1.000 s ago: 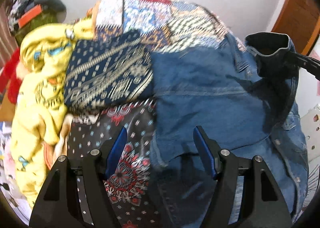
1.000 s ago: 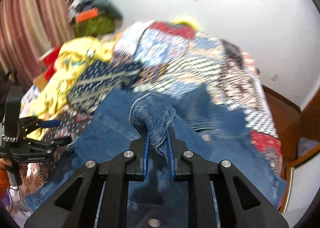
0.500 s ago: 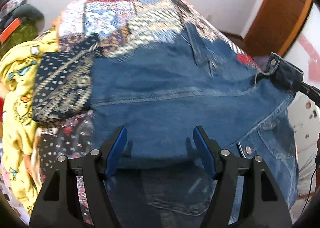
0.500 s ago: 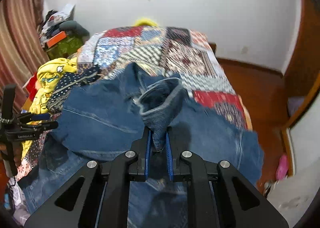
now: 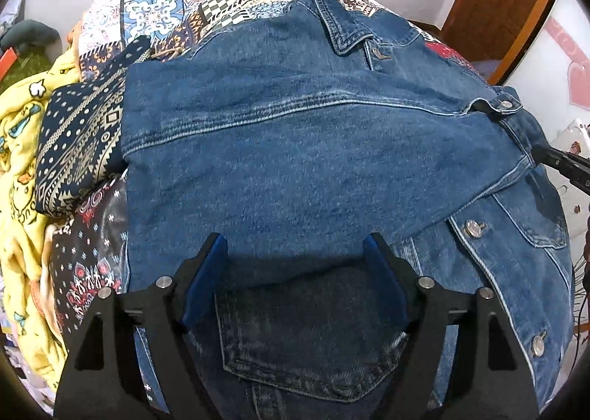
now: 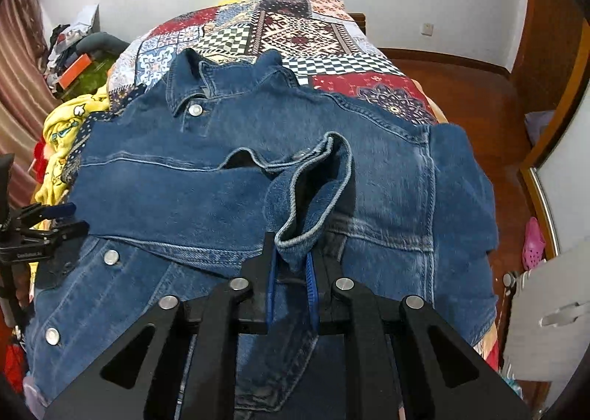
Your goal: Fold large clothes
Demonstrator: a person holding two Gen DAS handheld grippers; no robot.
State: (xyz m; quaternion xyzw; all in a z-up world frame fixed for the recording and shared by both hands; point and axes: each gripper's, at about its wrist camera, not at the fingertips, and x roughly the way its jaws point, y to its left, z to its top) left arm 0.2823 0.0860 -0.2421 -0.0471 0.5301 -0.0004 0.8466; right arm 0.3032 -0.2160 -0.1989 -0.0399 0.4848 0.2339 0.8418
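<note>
Denim jacket (image 6: 387, 176) lies spread front-up on the patchwork quilt (image 6: 295, 33), collar (image 6: 191, 88) toward the far end of the bed and hem toward the cameras, so its long axis runs away from both grippers. One sleeve (image 5: 295, 132) is laid straight across the chest, from the edge beside the yellow garment (image 5: 18, 162) over to the buttoned front. A second ago that sleeve was bunched and lifted high at the cuff; now it is stretched out flat and the quilt's far end shows again. The right gripper (image 6: 291, 276) has its jaws pinched nearly together on the sleeve cuff (image 6: 317, 195), which stands up as an open loop just above the blue pads. The left gripper (image 5: 295, 254) hangs spread wide above the sleeve, gripping nothing.
</note>
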